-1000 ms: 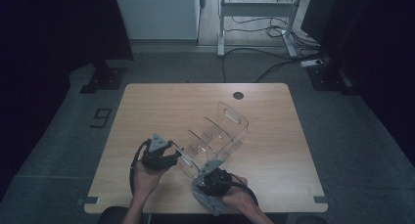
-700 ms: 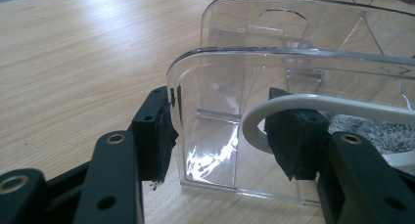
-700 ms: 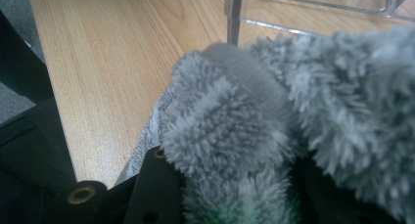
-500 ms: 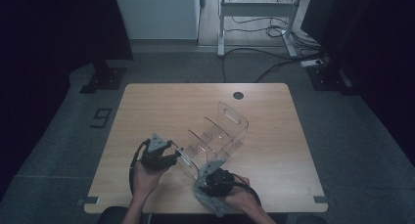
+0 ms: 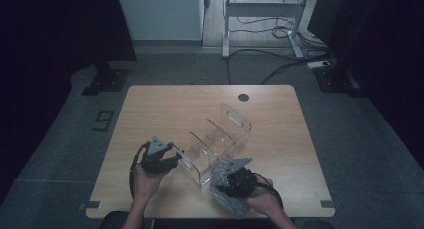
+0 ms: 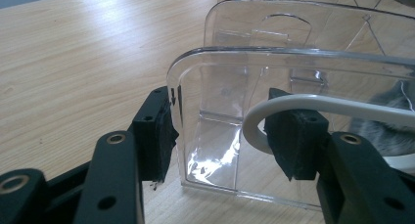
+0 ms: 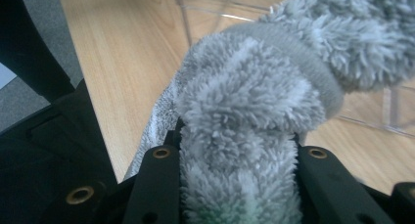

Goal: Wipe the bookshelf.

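A clear plastic organizer with several cross dividers lies slantwise on the wooden table. My left gripper is at its near left end. In the left gripper view the jaws stand half apart, straddling a corner of the organizer's end wall. The left pad touches the wall's edge and the right pad sits well clear. My right gripper, by the organizer's near end, is shut on a fluffy grey cloth. In the right gripper view the cloth bulges up between the jaws.
A white cable loops across in front of the left gripper's right jaw. A round hole sits near the table's far edge. A metal frame and floor cables lie beyond the table. Bare tabletop lies left of the cloth.
My right gripper has moved a little up and toward the organizer with the cloth in it. The left gripper and the organizer have stayed put.
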Demonstrator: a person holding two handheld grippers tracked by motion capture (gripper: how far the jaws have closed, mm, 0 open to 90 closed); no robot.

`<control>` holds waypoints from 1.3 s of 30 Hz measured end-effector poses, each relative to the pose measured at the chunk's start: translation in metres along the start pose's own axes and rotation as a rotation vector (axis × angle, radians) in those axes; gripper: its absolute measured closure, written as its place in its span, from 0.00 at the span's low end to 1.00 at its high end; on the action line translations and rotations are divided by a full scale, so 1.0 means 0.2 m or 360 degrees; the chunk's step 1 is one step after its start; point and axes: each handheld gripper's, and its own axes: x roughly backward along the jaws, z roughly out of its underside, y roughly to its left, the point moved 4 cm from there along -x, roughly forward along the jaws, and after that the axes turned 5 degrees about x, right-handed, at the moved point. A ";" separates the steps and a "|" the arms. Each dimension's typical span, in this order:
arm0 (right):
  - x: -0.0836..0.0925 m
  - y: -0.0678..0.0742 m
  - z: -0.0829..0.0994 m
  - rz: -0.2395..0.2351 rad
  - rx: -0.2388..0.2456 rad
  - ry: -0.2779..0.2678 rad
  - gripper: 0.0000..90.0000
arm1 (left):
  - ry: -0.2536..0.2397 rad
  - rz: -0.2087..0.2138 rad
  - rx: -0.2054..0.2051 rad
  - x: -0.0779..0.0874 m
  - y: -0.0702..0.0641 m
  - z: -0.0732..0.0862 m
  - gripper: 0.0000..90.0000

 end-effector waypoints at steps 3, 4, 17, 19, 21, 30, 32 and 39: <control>0.05 -0.03 0.01 0.0021 -0.0021 -0.0016 0.73 | -0.0007 0.0004 0.0001 0.00 0.01 0.01 0.51; 0.06 -0.04 0.01 0.0034 -0.0026 -0.0017 0.73 | -0.0013 0.0006 0.0005 0.00 0.01 0.01 0.51; 0.27 -0.25 0.07 0.0222 -0.0176 -0.0084 0.73 | -0.0017 0.0019 0.0013 0.00 0.01 0.01 0.51; 0.30 -0.29 0.10 0.0255 -0.0203 -0.0092 0.73 | -0.0018 0.0021 0.0014 0.00 0.01 0.01 0.51; 0.32 -0.32 0.12 0.0287 -0.0237 -0.0083 0.72 | -0.0018 0.0022 0.0014 0.00 0.02 0.01 0.51; 0.45 -0.45 0.21 0.0449 -0.0338 -0.0082 0.72 | -0.0016 0.0030 0.0015 0.00 0.02 0.01 0.51; 0.48 -0.48 0.24 0.0484 -0.0374 -0.0080 0.72 | -0.0017 0.0030 0.0015 0.00 0.02 0.01 0.51; 0.56 -0.57 0.34 0.0607 -0.0478 -0.0061 0.72 | -0.0024 0.0037 0.0010 0.00 0.02 0.01 0.51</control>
